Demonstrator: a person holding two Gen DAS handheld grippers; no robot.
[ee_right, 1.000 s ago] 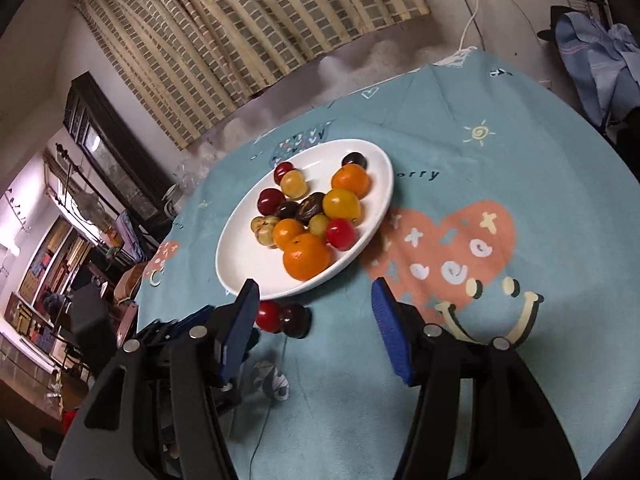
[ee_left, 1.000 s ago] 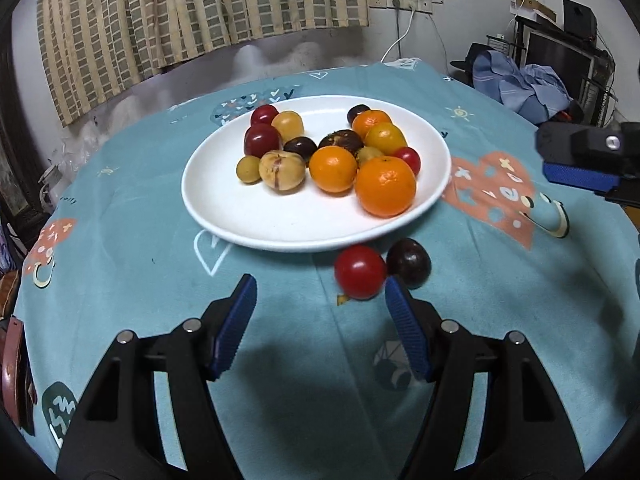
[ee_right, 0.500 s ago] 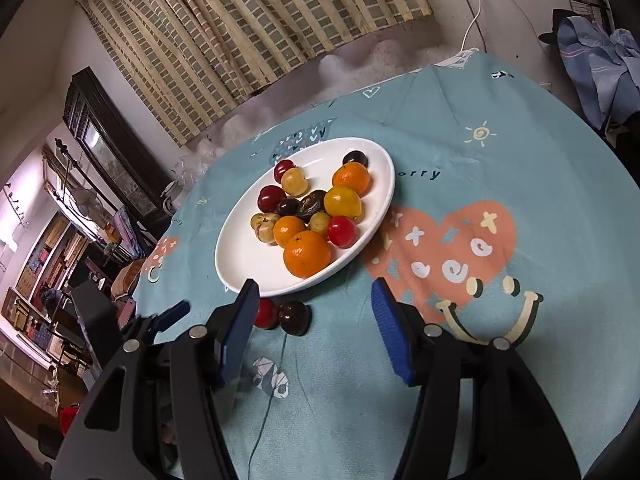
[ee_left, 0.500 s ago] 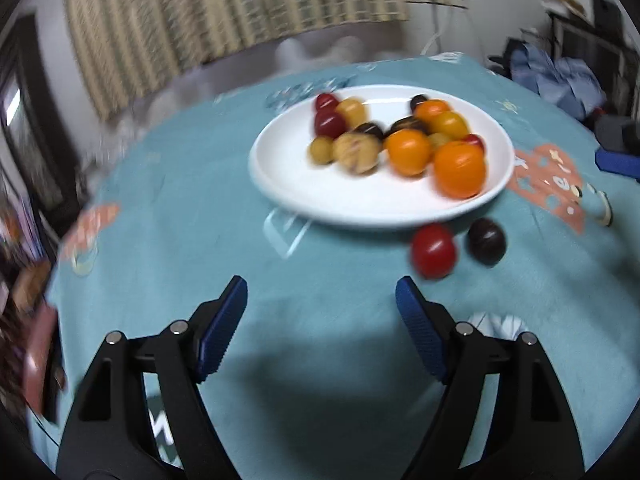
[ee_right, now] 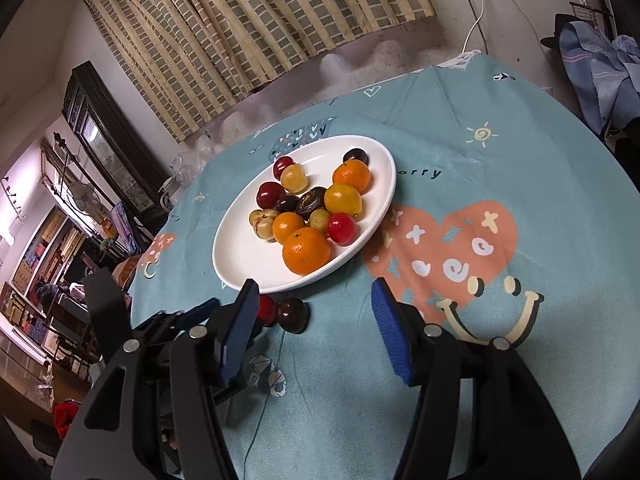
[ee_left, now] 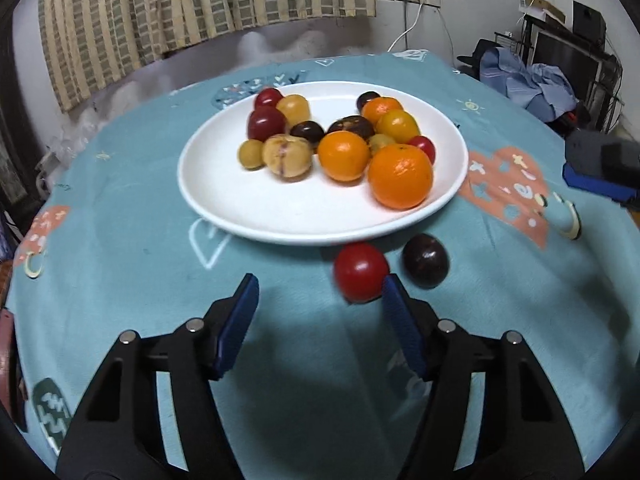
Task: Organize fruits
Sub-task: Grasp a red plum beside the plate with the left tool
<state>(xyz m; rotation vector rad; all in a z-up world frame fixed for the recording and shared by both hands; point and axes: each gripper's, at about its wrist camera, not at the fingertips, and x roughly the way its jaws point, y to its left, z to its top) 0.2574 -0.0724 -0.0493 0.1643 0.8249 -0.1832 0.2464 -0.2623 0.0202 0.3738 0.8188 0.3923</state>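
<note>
The left gripper (ee_left: pixel 316 312) sits low over the teal tablecloth (ee_left: pixel 120 240) at the bottom of its frame, jaws spread wide and holding nothing. Its right finger tip is right beside the red fruit (ee_left: pixel 361 272), which lies just below the rim of the white plate (ee_left: pixel 280 216); whether they touch cannot be told. Next to the red fruit, toward the right, lies one dark plum (ee_left: pixel 425 261), also on the cloth.

The right gripper (ee_right: pixel 314 320) hangs higher and tilted, seen at the bottom of its own frame, jaws wide apart and empty too. Its blue pad shows at the right edge of the left view.

Now the count on the plate: two big oranges at the near edge, one more orange at the back, two yellow-orange fruits, three red ones, three dark ones, one pale speckled fruit and two small yellowish ones, which makes fourteen. They are bunched together on the plate's far and right part. Two fruits are off the plate, both on the cloth in front of it.
</note>
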